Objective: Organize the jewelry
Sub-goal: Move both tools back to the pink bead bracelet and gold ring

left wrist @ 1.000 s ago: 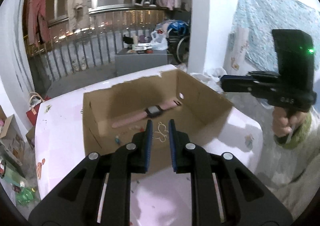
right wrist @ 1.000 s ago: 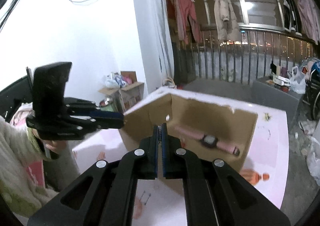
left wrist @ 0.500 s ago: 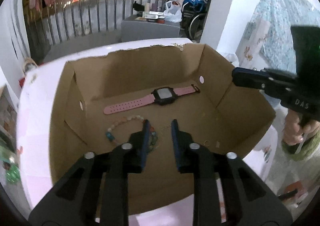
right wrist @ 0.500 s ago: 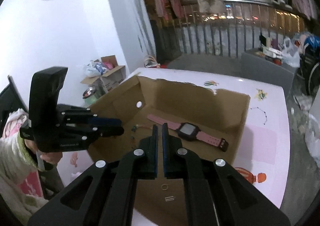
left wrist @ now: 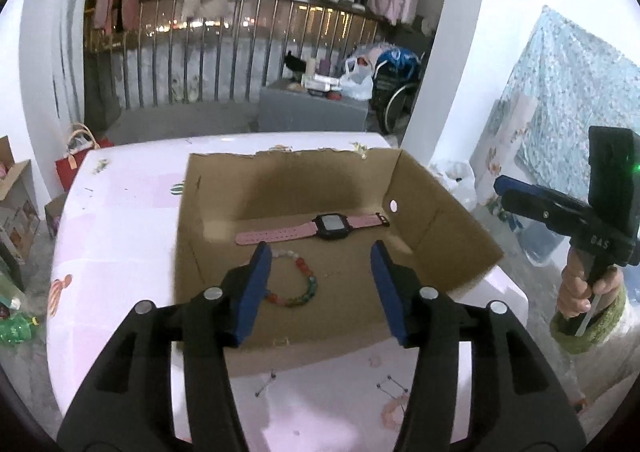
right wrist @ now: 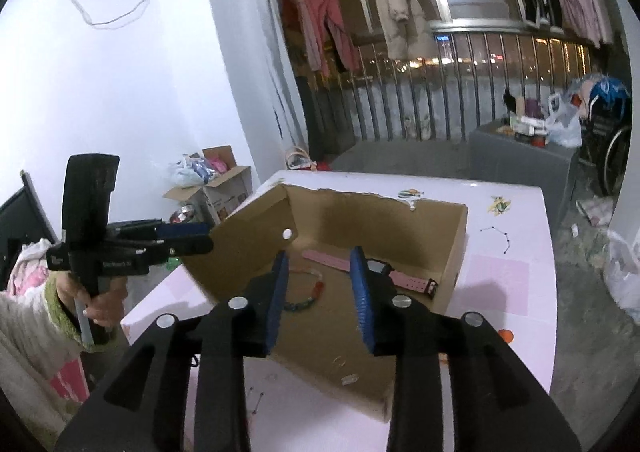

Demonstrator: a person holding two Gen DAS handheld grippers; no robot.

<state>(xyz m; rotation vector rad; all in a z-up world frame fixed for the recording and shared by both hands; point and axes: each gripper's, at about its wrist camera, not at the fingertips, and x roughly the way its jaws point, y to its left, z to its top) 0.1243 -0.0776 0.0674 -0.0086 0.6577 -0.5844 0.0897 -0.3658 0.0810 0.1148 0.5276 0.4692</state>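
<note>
- Left wrist view: the left claw [left wrist: 318,284] hangs over the near edge of the cardboard box [left wrist: 444,212], jaws opening and nothing between them.
- Already lying in the box are the pink watch [left wrist: 308,230], flat near the back wall, and the beaded bracelet [left wrist: 306,284], curled in front of it.
- Out on the pink surface [left wrist: 120,236], just outside the box's near wall, lie small pieces: thin pins [left wrist: 265,384] and a small ring [left wrist: 375,361]. By my read, those are what's left to gather.
- Off to the right, the right claw [left wrist: 500,186] is held in the air beside the box; its jaw gap can't be read from here.
- Right wrist view: the right claw [right wrist: 318,292] is empty too, jaws opening, aimed into the box.
- Watch [right wrist: 400,276] and bracelet [right wrist: 308,298] show again on the floor, with a small ring [right wrist: 340,361] and a pale clip [right wrist: 349,379] nearer the front.
- Judgement: partly done; loose bits remain outside.
</note>
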